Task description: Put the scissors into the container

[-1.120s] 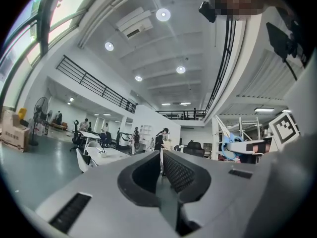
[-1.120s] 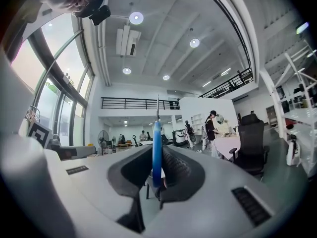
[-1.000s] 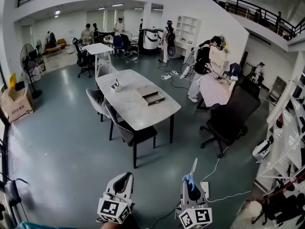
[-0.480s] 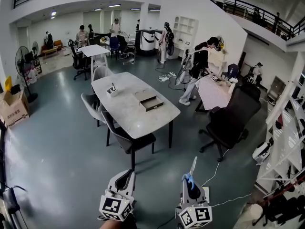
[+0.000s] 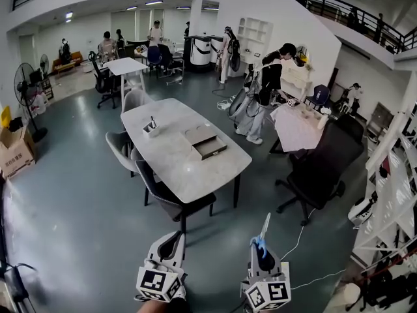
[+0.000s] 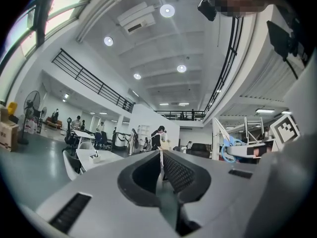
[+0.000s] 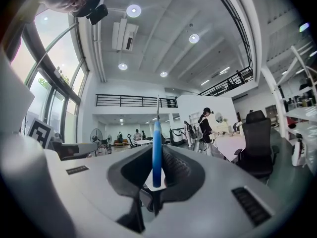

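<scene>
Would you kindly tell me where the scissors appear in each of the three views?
Head view: scissors at bottom, right of centre, clamped in the right gripper.
Left gripper view: probably the pale blue loops at mid-right.
Right gripper view: dead centre, blue handle upright between the jaws.
Shared landmark: the standing person in black.

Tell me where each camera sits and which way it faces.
Head view: on the person's head, facing forward and down toward the table; left gripper and right gripper show at the bottom.
Left gripper view: on that gripper, looking along its shut, empty jaws, tilted toward the ceiling.
Right gripper view: on that gripper, looking along jaws shut on the scissors.
Shared: both gripper views show the person in black.
</scene>
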`<state>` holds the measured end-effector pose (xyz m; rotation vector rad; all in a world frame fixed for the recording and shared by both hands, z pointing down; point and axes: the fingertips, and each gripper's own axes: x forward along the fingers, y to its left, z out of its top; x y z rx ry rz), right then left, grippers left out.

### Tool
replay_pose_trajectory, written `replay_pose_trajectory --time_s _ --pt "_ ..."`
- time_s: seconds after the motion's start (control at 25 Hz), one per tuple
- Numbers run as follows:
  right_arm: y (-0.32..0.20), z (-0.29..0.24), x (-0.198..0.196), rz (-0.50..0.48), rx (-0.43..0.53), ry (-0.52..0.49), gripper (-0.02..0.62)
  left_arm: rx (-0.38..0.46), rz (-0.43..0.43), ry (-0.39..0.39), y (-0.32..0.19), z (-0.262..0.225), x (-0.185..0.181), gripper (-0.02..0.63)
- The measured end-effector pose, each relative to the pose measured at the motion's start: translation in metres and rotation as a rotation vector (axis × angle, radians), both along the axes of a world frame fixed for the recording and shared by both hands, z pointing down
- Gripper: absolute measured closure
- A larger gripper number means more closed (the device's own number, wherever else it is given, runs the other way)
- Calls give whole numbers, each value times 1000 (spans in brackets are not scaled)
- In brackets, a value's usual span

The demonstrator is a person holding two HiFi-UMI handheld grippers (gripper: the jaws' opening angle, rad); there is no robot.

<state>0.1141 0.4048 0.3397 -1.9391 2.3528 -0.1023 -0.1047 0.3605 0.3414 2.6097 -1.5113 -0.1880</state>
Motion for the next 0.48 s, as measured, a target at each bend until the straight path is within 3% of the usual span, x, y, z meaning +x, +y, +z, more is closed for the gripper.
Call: replay_pose_trajectory --time_s 0.48 --pt "-112 -19 -38 36 9 4 551 9 33 -8 -113 -12 -36 578"
